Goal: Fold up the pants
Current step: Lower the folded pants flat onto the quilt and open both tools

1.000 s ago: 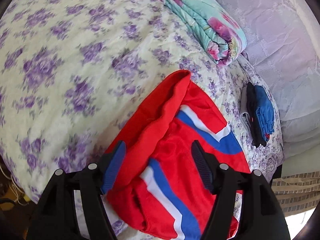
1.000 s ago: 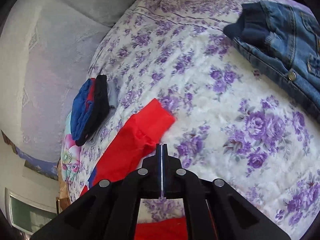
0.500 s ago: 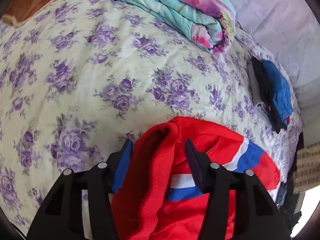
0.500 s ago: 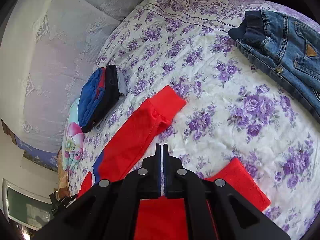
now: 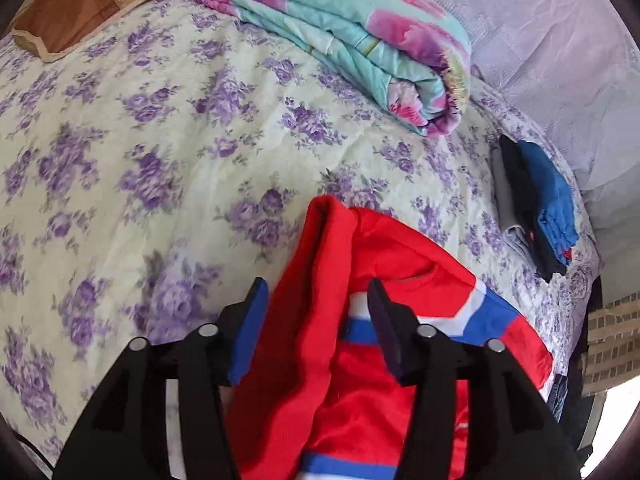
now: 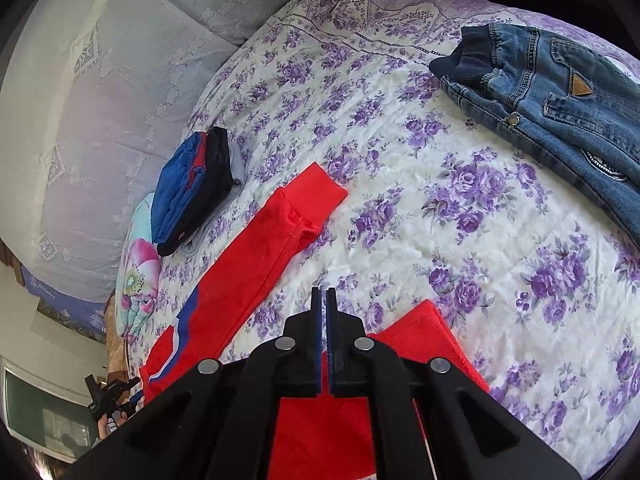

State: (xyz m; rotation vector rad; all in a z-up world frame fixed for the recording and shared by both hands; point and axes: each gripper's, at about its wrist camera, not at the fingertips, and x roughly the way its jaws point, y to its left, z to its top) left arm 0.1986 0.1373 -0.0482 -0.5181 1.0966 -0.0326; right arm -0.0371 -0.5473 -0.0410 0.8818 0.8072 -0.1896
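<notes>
Lying across a bedspread (image 5: 168,168) printed with purple flowers, the red pants (image 5: 360,392) with their blue and white stripes sit bunched at the near edge in the left wrist view. At the far left of that view a brown cushion (image 5: 68,20) rests at the head of the bed. The left gripper (image 5: 318,308) hangs over the waist end of the pants with its jaws apart and opening; a raised fold of red cloth stands between them, but the pads do not press on it. Further right a folded turquoise and pink blanket (image 5: 360,44) lies on the bedspread, and beyond it, near the bed's edge, a small stack of folded clothes (image 5: 536,204) in blue, black and grey.

In the right wrist view that stack (image 6: 192,188) sits to the left, just beside the cuff of one red leg (image 6: 260,264) stretched flat and straight. The right gripper (image 6: 324,300) has its jaws together, with nothing visible between the tips; red cloth lies under it. A pair of blue jeans (image 6: 552,104) lies well apart at the upper right
</notes>
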